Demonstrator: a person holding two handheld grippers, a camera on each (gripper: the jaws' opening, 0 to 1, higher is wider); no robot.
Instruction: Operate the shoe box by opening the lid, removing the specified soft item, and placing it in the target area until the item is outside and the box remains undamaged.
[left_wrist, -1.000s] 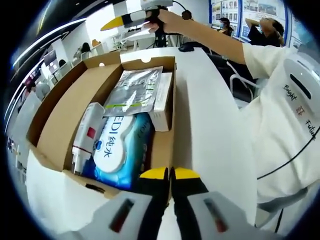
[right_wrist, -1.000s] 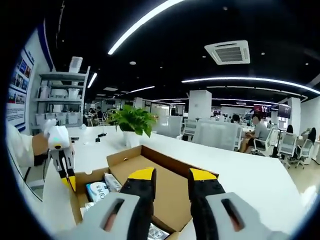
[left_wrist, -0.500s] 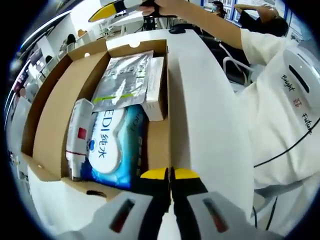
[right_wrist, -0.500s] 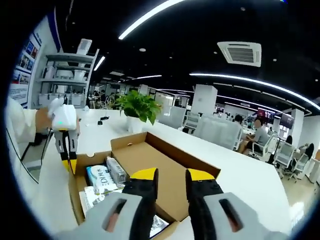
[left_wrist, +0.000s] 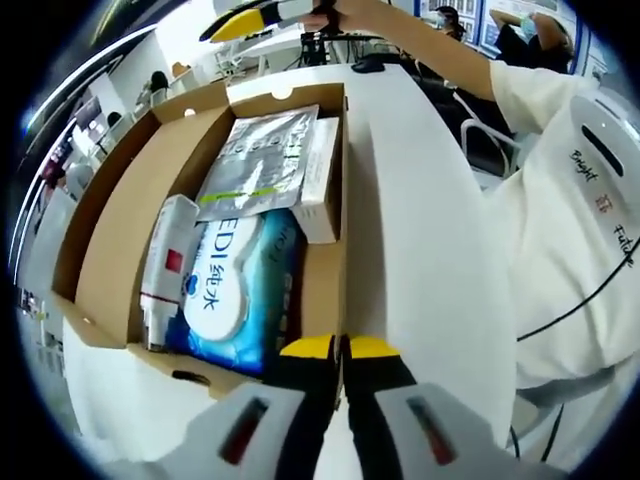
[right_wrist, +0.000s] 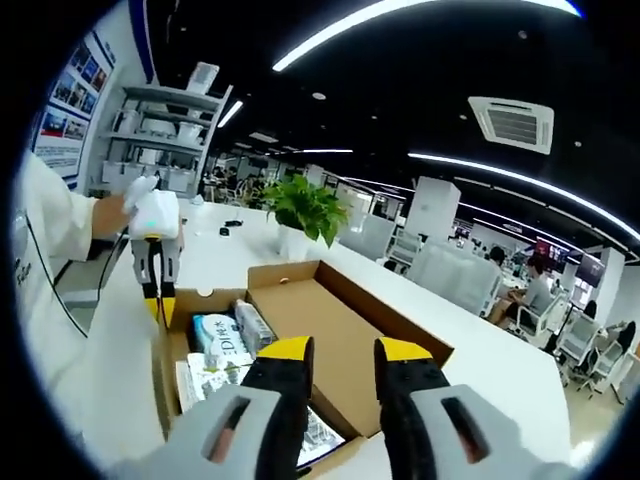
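Wipes pack (left_wrist: 235, 290) in open box (left_wrist: 110, 250) | left fingers (left_wrist: 339, 347) closed, beside | right fingers (right_wrist: 340, 348) parted, empty

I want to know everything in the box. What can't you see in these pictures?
- Under the blue pack and silver pouch, left gripper view: hidden by them.
- Silver pouch print: too blurred.
- Box near end, right gripper view: covered by the right gripper.
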